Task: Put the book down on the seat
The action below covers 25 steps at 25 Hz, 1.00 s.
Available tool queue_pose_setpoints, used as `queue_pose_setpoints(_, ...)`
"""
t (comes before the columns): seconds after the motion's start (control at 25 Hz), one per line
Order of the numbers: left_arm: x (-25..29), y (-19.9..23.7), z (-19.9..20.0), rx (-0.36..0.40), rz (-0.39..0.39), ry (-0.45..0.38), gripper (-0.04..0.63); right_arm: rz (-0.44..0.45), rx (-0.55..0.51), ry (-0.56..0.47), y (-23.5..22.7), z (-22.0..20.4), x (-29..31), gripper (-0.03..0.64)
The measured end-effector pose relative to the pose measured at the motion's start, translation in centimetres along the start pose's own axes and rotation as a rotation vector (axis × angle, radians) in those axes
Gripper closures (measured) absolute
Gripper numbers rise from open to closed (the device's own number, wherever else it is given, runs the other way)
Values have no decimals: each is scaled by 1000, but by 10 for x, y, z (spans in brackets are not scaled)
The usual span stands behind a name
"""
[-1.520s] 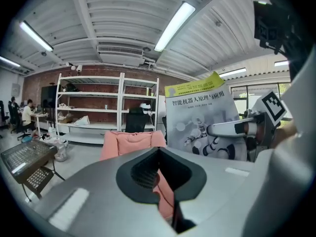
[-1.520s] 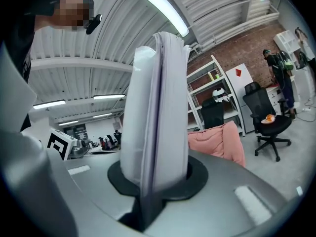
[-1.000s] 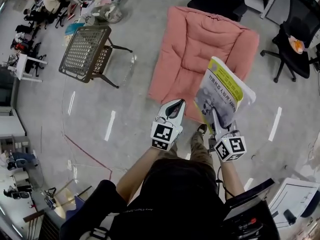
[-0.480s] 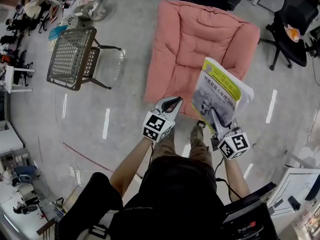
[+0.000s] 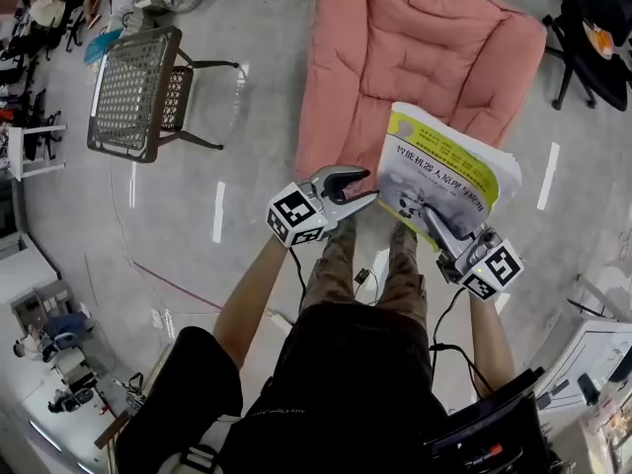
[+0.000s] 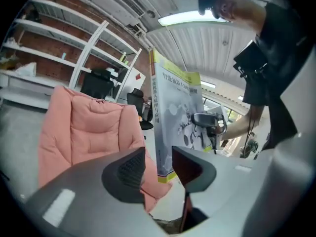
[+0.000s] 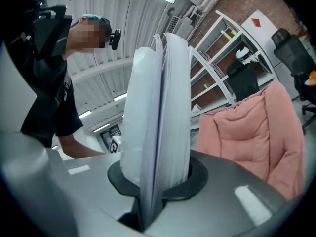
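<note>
We hold the book (image 5: pixel 446 161) upright in the right gripper (image 5: pixel 432 217), whose jaws are clamped on its lower edge. It hangs at the near edge of the seat (image 5: pixel 415 47) and is not yet lying on it. The left gripper (image 5: pixel 363 186) has just been opening its jaws. They stand wide apart with nothing between them, just beside the book's spine.

With one grip so low on a tall book, we judge it could swing or slip, and the loose pages could fan out. If the left gripper closes in carelessly, it could knock the spine instead of steadying it. The seat is a soft, quilted pink cushion that slopes, so a book let go near its front lip may slide off onto the floor (image 5: pixel 247 186).

The floor is smooth grey concrete with white marks. A wire chair (image 5: pixel 133 92) stands well apart on the left, an office chair (image 5: pixel 592 28) stands beyond the seat, and shelves (image 6: pixel 74 58) line a brick wall.
</note>
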<state>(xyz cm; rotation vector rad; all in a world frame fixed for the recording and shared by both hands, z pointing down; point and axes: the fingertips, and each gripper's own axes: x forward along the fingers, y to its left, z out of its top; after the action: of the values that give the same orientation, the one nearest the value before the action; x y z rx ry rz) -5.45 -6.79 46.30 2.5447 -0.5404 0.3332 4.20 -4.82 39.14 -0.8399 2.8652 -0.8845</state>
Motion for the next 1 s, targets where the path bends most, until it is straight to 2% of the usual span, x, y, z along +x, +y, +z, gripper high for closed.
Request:
queue_pose_setpoints(0.08, -2, 0, -6, -46, -59, -11, 402, 55, 5, 9, 7, -6, 4, 534)
queue_pose_setpoints(0.28, -13, -15, -28, -123, -231, -15, 377, 165, 54, 41, 24, -31, 20, 534)
queue_pose_setpoints(0.4, -6, -27, -40, -130, -288, 4, 379, 194, 63, 76, 25, -46, 26, 534)
queue_pose_setpoints(0.44, -1, -30, -45, -131, -291, 14, 408, 186, 57, 90, 22, -52, 27, 534)
queue_pose_setpoints(0.6, 11, -25, -78, -160, -221, 34, 447, 96, 73, 124, 2, -86, 31, 532)
queue_pose_setpoints(0.8, 19, -13, -112, -181, -104, 67, 486, -79, 155, 147, -36, -128, 37, 514)
queue_pose_setpoints(1.0, 36, 32, -137, -200, -9, 117, 494, -136, 135, 164, -79, -157, 64, 502)
